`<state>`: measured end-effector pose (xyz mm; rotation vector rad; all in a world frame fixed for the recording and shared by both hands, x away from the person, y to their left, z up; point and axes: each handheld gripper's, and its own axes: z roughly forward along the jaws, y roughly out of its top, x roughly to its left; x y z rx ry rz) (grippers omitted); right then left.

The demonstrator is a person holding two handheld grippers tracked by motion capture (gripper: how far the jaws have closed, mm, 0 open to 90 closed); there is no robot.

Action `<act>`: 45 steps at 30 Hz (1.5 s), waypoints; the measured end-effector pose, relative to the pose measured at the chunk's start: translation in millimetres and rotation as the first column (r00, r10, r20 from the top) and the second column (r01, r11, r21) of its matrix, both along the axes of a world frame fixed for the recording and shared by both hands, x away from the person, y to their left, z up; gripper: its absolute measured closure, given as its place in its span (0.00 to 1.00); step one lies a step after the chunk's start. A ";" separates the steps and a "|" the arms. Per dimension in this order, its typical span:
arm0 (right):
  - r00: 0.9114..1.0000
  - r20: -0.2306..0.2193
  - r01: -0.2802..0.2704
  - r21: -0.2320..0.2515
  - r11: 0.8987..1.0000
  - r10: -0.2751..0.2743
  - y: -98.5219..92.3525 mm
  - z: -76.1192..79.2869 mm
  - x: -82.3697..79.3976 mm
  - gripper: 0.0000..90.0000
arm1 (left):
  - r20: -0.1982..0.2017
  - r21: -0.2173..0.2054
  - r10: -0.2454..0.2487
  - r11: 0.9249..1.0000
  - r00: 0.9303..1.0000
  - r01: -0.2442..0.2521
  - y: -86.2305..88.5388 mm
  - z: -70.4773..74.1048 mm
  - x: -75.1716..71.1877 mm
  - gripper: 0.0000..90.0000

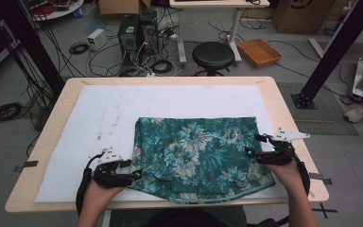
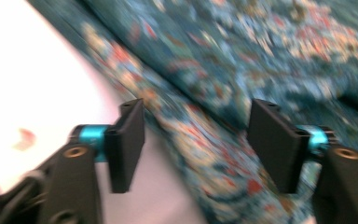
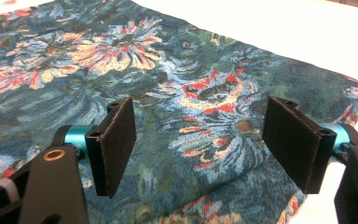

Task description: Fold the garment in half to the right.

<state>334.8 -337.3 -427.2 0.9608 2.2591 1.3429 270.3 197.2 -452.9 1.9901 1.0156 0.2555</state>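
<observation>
A teal floral cloth (image 1: 198,151) lies folded on the white mat (image 1: 170,99), its near edge hanging over the front of the table. My left gripper (image 1: 131,174) sits at the cloth's near left corner. In the left gripper view its jaws (image 2: 196,144) stand apart, with the cloth's hem (image 2: 186,135) running between them and no pad pressing on it. My right gripper (image 1: 255,146) rests over the cloth's right edge. In the right gripper view it (image 3: 200,144) is open just above the flowered fabric (image 3: 168,70), with nothing gripped.
The wooden table (image 1: 52,118) carries the mat, which has faint stains on its left part. Behind the table stand a black stool (image 1: 212,54), an orange basket (image 1: 259,51), computer cases (image 1: 137,30) and loose cables. Black frame posts rise at both sides.
</observation>
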 end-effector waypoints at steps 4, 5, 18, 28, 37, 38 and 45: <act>1.000 -0.007 -0.002 -0.003 1.000 0.002 3.1 -0.9 4.2 0.29 | -0.005 -0.020 -0.013 1.000 1.000 0.013 -8.4 0.0 -0.7 0.45; 1.000 -0.007 -0.002 -0.006 1.000 0.002 3.4 -1.0 5.2 0.30 | -0.005 -0.036 -0.034 0.999 0.999 0.033 -12.0 -1.4 -0.3 0.45; 1.000 -0.007 0.000 -0.011 1.000 0.000 3.6 -1.1 3.1 0.30 | 0.078 0.110 -0.015 0.994 0.997 0.006 -36.5 0.9 4.7 0.74; 1.000 -0.010 0.018 -0.019 1.000 -0.018 0.1 -2.9 1.8 0.30 | 0.085 0.093 -0.060 0.994 0.995 0.052 -36.3 1.4 6.9 0.93; 1.000 0.002 0.009 -0.019 1.000 -0.009 -2.6 -0.5 3.0 0.30 | 0.097 -0.011 -0.092 0.996 0.991 0.094 -23.3 2.7 3.7 0.94; 1.000 0.005 0.005 -0.019 1.000 -0.005 -1.7 0.8 3.5 0.30 | 0.097 -0.011 -0.092 0.996 0.991 0.094 -23.3 2.7 3.7 0.94; 0.998 -0.006 -0.061 -0.037 0.997 0.061 20.5 12.4 21.1 0.30 | 0.097 -0.041 -0.115 0.992 0.989 0.120 -20.6 2.5 3.4 0.94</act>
